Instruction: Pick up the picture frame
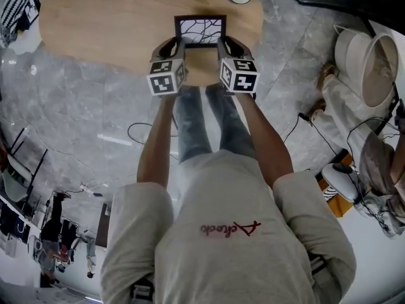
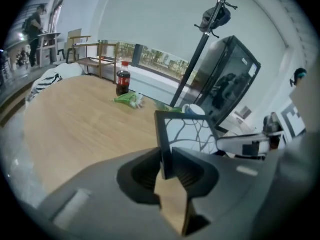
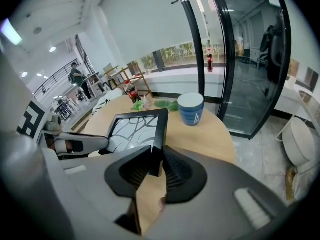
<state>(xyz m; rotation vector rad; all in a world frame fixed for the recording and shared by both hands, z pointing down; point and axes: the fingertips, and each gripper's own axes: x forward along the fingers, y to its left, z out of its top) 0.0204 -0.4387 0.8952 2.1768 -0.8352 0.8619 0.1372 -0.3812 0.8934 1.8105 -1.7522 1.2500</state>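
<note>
The picture frame [image 1: 200, 31] is black with a white picture of dark branching lines. It is held over the near part of the round wooden table [image 1: 95, 24]. My left gripper [image 1: 179, 41] is shut on its left side bar and my right gripper [image 1: 223, 41] on its right side bar. In the left gripper view the frame's [image 2: 187, 134] near corner sits pinched between the left gripper's [image 2: 167, 166] pads. In the right gripper view the frame's [image 3: 135, 129] right bar runs down into the right gripper [image 3: 156, 166].
A blue-and-white cup [image 3: 191, 108] stands at the table's far edge, behind the frame. A cola bottle [image 2: 123, 79] and a green packet [image 2: 127, 99] lie farther back. White bins [image 1: 373, 62] and cables are on the floor at the right.
</note>
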